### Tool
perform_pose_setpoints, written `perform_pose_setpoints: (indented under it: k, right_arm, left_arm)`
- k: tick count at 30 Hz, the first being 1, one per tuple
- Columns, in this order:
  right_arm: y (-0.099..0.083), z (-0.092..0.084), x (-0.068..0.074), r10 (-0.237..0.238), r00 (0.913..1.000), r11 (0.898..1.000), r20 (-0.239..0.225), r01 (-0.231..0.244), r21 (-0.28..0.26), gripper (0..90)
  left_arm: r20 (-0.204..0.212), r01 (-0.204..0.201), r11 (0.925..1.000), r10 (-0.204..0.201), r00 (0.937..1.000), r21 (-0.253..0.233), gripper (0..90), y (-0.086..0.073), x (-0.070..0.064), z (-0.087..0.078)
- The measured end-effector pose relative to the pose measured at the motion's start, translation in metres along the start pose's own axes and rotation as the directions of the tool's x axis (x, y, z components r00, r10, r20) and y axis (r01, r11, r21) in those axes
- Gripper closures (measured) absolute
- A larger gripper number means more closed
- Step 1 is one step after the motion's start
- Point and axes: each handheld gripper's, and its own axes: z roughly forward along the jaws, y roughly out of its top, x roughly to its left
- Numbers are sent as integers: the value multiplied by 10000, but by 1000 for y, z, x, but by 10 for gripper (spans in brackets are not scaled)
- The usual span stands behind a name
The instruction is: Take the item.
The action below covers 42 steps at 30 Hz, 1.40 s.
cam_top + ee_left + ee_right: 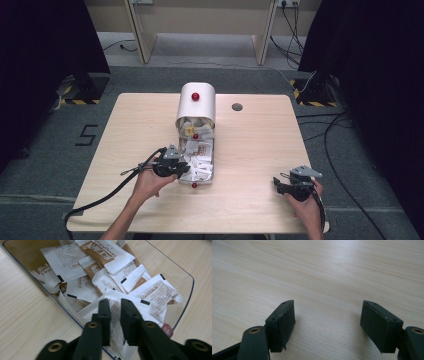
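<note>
A light wooden table (250,150) carries a clear tray (212,167) full of small white and brown packets (200,160). The tray lies near the middle of the table, running from the centre toward the near edge, with a white rounded cover (197,102) standing over its far end. A red knob (195,96) sits on the cover, and another red knob (194,185) sits at the near end of the tray.

The left gripper (181,170) reaches into the near end of the tray from its left side. In the left gripper view its two black jaws stand close together, with a white printed packet (115,315) running up between them; whether the pads actually press on it cannot be told. The other packets lie heaped beyond it against the tray's clear wall (187,297).

The right gripper (278,184) rests near the table's near right corner, well apart from the tray. In the right gripper view its jaws stand wide apart over bare wood (327,277) with nothing between them.
</note>
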Motion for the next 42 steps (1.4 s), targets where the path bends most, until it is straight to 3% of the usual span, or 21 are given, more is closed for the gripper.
perform_pose_setpoints:
  k: [7,10,13,23,30,42]
  right_arm:
    - [0,0,0,1,10000,10000,2,-1,-1,286]
    - [0,0,0,0,10000,10000,3,0,0,286]
    - [0,0,0,0,10000,10000,0,0,0,286]
    - [0,0,0,-15,10000,10000,2,15,-3,286]
    - [0,0,0,2,10000,10000,0,-2,-2,286]
    - [0,0,0,0,10000,10000,0,0,0,286]
  left_arm:
    - [-120,-585,9972,580,9982,-474,884,0,-6,-7]
    - [-206,-524,9955,509,9985,-796,885,2,-6,-12]
    - [-19,-349,9921,349,9994,-1201,895,6,-3,-20]
    - [261,32,9829,16,9997,-1840,894,13,6,-36]
    - [58,156,9738,-147,9999,-2270,894,19,17,-55]
    - [-126,191,9711,-227,9997,-2379,894,20,26,-67]
